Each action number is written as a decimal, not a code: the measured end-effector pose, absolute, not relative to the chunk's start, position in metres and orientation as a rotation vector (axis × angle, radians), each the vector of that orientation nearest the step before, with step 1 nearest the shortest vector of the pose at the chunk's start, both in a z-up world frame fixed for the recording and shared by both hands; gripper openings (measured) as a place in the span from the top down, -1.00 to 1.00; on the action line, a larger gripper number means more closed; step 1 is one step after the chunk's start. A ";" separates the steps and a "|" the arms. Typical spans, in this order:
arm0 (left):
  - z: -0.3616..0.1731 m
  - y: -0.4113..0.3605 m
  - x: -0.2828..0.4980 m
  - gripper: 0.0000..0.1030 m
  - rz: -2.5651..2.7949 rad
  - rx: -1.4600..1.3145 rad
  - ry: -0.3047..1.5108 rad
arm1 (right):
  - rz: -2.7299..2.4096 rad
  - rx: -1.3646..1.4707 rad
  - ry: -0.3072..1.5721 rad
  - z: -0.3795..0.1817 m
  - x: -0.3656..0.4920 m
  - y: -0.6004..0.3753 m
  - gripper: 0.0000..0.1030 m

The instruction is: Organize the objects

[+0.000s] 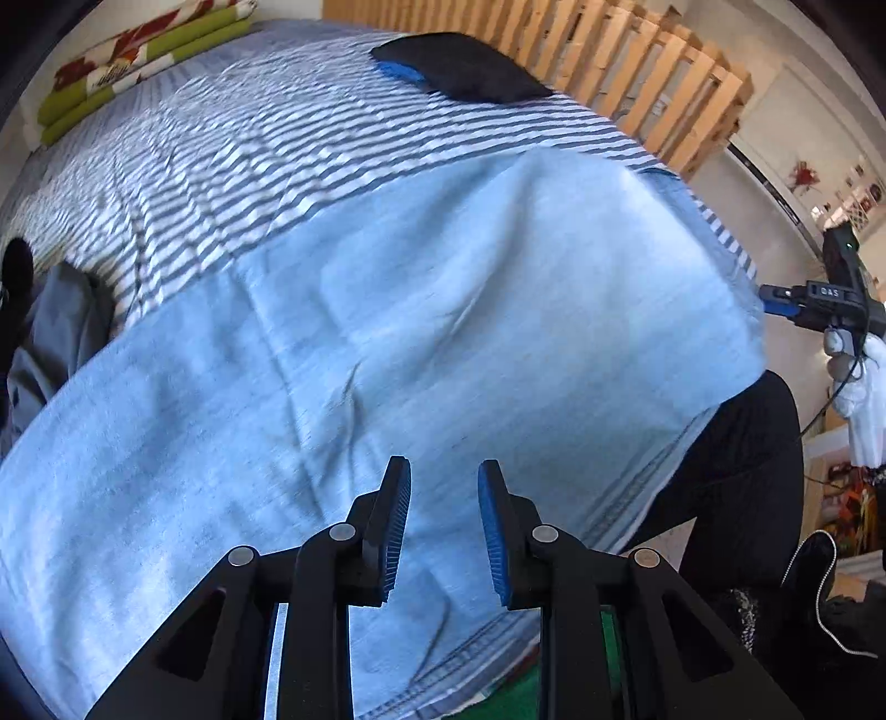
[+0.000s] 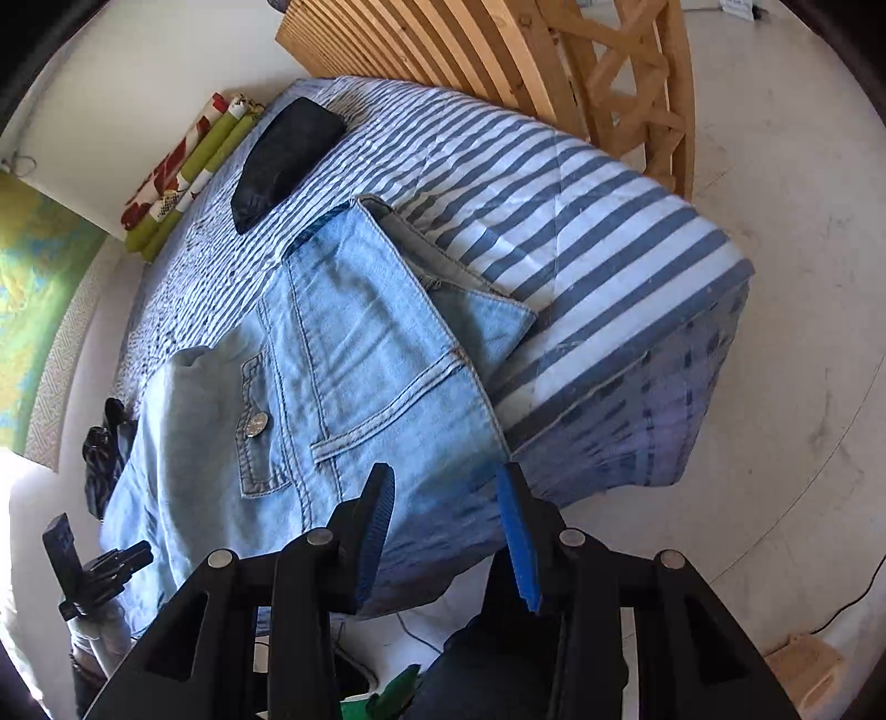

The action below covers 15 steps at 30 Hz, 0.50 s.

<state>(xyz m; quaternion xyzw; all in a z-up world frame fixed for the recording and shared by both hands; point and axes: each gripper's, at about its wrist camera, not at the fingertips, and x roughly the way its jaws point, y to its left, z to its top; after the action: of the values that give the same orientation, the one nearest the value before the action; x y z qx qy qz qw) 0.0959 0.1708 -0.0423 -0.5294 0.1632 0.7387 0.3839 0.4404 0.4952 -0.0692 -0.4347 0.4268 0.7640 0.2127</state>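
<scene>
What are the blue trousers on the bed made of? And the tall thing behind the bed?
The jeans look like light-blue denim: visible stitched seams, a metal button and a pocket. The headboard looks like pale, bare wood, with slats showing grain.

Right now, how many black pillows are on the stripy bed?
1. The black pillow lies on the striped bed near the wooden headboard, beyond the jeans. The jeans could be hiding other things underneath.
</scene>
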 end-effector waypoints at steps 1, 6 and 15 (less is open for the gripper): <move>-0.032 0.183 0.102 0.49 1.865 -1.312 0.427 | 2.133 -1.206 1.216 -0.070 0.439 0.493 0.34; 0.015 0.267 0.134 0.46 1.761 -1.118 0.457 | 2.216 -1.157 1.179 -0.051 0.414 0.484 0.87; 0.001 0.387 0.183 0.46 1.575 -1.098 0.493 | 2.625 -0.746 0.959 0.036 0.414 0.480 0.95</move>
<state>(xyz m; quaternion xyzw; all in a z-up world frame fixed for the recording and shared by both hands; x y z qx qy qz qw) 0.1825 0.3872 0.0013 -0.4635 0.2079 0.6649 0.5476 0.4142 0.4799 0.0361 -0.2559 0.3291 0.9004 0.1242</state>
